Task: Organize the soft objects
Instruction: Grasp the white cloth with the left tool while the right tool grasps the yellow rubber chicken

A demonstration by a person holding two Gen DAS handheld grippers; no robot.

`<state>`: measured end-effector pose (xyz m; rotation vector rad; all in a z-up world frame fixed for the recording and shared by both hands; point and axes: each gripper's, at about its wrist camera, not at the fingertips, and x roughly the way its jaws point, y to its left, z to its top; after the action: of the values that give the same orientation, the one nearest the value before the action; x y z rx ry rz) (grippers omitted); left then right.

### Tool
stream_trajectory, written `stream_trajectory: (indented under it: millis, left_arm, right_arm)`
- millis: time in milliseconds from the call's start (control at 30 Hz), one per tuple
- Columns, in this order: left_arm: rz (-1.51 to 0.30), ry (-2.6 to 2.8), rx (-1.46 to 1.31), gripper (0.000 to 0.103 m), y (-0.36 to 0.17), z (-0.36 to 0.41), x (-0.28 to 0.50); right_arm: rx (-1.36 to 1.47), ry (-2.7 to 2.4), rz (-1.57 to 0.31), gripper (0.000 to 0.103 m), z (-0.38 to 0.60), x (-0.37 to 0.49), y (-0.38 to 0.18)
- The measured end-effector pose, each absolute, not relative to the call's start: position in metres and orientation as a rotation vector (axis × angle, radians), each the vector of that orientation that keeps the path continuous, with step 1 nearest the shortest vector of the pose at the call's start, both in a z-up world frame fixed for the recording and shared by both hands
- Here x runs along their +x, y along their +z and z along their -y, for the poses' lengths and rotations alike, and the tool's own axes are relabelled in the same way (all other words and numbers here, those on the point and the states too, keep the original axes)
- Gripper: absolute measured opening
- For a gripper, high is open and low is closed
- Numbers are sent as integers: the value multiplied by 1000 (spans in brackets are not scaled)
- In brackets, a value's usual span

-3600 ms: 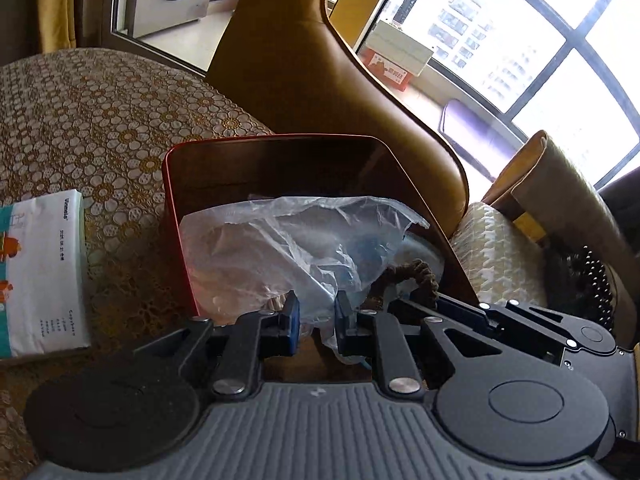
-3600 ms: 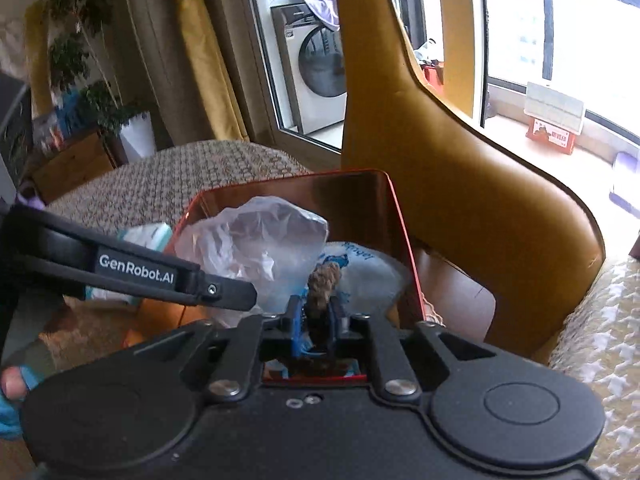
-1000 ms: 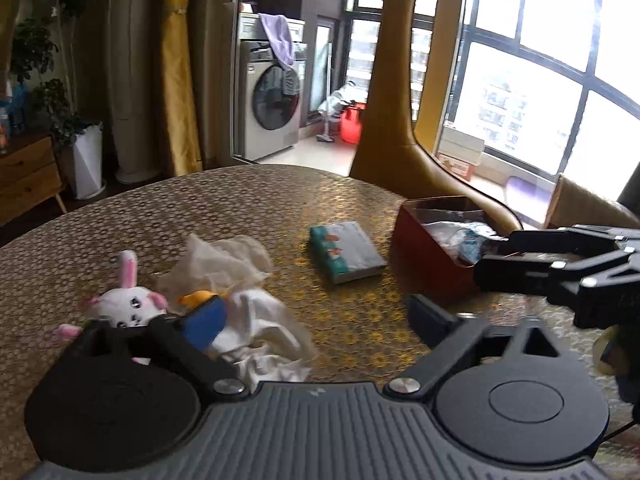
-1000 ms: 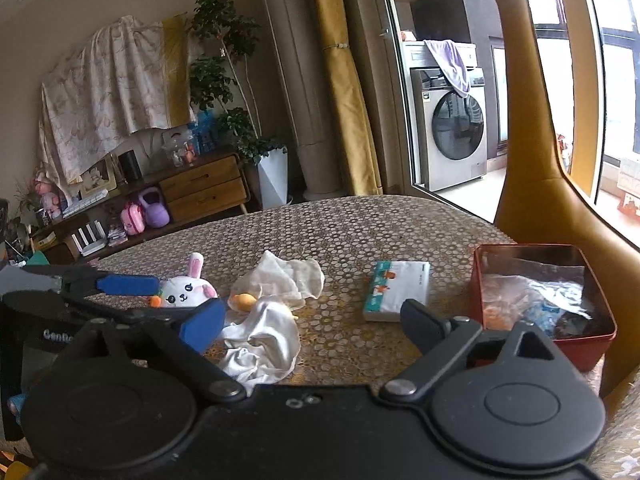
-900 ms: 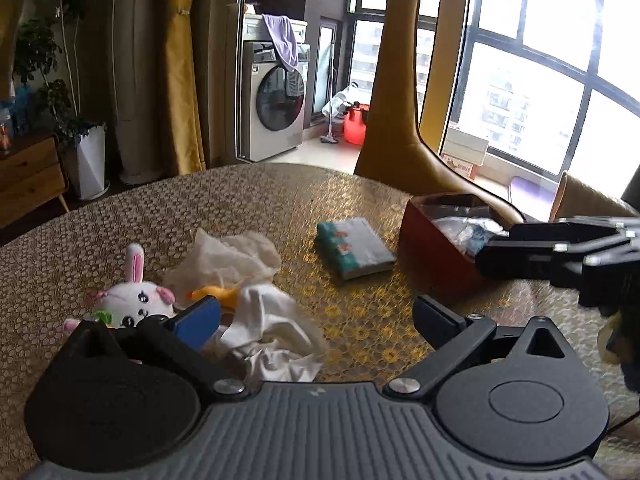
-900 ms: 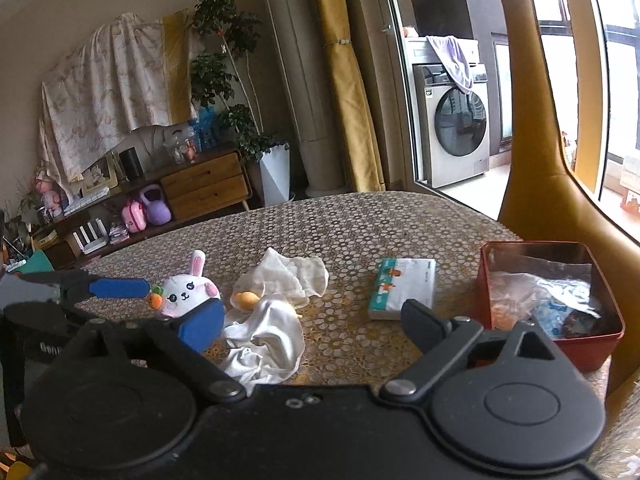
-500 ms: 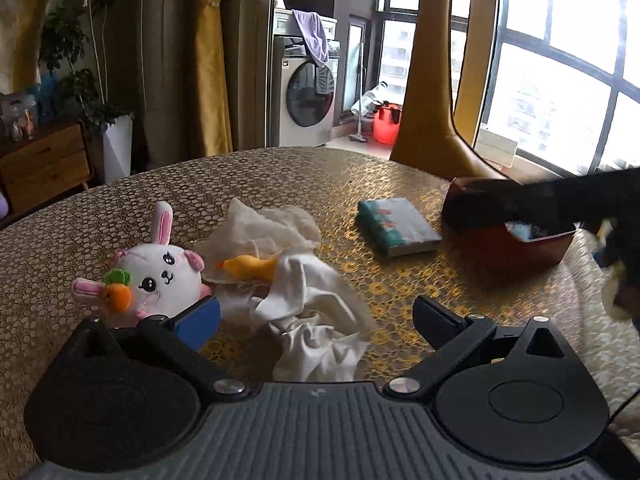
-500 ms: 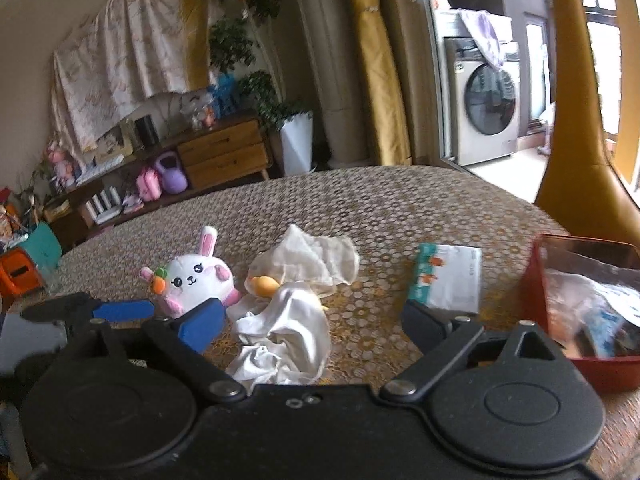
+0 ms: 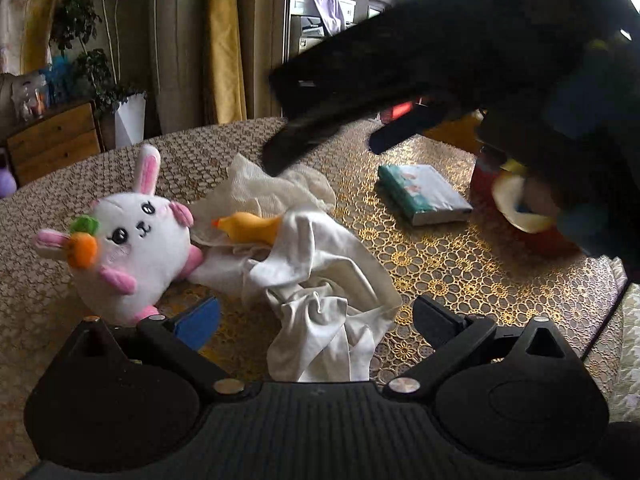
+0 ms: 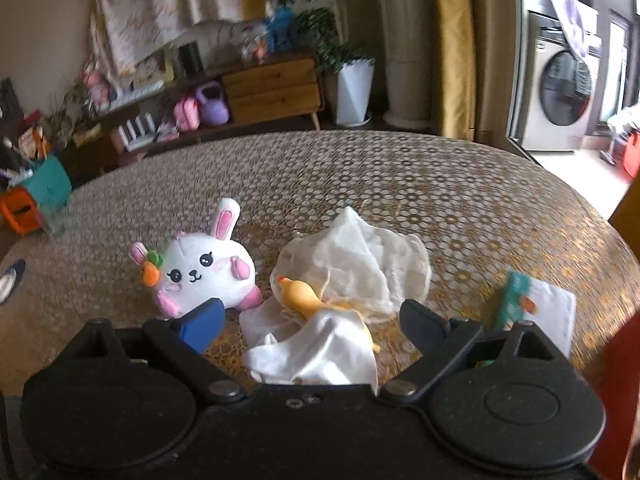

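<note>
- In the left wrist view our left gripper fills the bottom of the frame with its jaws spread wide and nothing between them, the blue pad at lower left and the black finger at lower right.
- Just above it, at the centre of the frame, lies a crumpled white satin cloth on the round table with a gold lace-pattern cover.
- A yellow soft duck toy pokes out from under that cloth, resting against a creased cream gauze cloth behind it.
- A white plush rabbit with pink ears and an orange carrot sits at centre left, touching the cloths.
- A flat white-and-teal tissue pack lies right of centre, apart from the pile.
- Our right gripper crosses the upper right as a dark blur, its two fingers parted and empty, above the gauze cloth.
- A red box shows only in part at the right edge, behind the dark rig.
- In the right wrist view the same gripper has its jaws wide, framing the satin cloth and the duck at lower centre, with the rabbit to the left.
</note>
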<state>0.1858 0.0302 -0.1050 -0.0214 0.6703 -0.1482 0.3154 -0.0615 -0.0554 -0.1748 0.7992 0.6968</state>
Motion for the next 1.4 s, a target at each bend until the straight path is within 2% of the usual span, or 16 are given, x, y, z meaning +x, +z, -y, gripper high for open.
stream_trajectory:
  millis: [100, 233, 400, 467, 567, 700, 767, 867, 933, 1033, 1100, 1167, 1267, 1400]
  left_arm:
    - [-692, -144, -39, 103, -115, -29, 192]
    - [-702, -140, -40, 103, -125, -27, 199]
    - [-717, -133, -54, 103, -134, -27, 209]
    - [-719, -130, -57, 103, -138, -28, 211]
    - [-721, -128, -57, 103, -141, -27, 214]
    - [-721, -122, -53, 102, -144, -26, 218]
    - [-723, -120, -50, 102, -146, -25, 220]
    - [-720, -120, -41, 101, -148, -23, 221]
    - [-719, -115, -27, 95, -150, -21, 222]
    - [-709, -104, -9, 79, -148, -19, 222]
    - [-705, -104, -7, 64, -146, -18, 222]
    - [-710, -106, -10, 58, -146, -18, 223]
    - [-709, -102, -13, 42, -145, -18, 223]
    - [-711, -103, -6, 31, -143, -17, 221]
  right_arm:
    - [-193, 710, -820, 90, 48, 328, -64]
    - [-225, 736, -857, 78, 33, 340, -78]
    - [-262, 780, -901, 71, 16, 350, -94]
    - [-273, 794, -916, 60, 11, 352, -99]
    - [-271, 799, -931, 53, 6, 357, -105]
    - [-287, 789, -933, 51, 3, 360, -111]
    - [-289, 777, -931, 45, 2, 362, -114]
    - [-284, 767, -932, 43, 4, 363, -115]
    - [-308, 759, -923, 42, 4, 361, -117]
    - [-300, 744, -917, 34, 5, 361, -117]
    - [-290, 735, -914, 32, 6, 360, -116]
    - [-277, 733, -909, 30, 8, 359, -114]
    - [-263, 720, -889, 28, 15, 355, -109]
    - [-209, 703, -864, 27, 26, 350, -96]
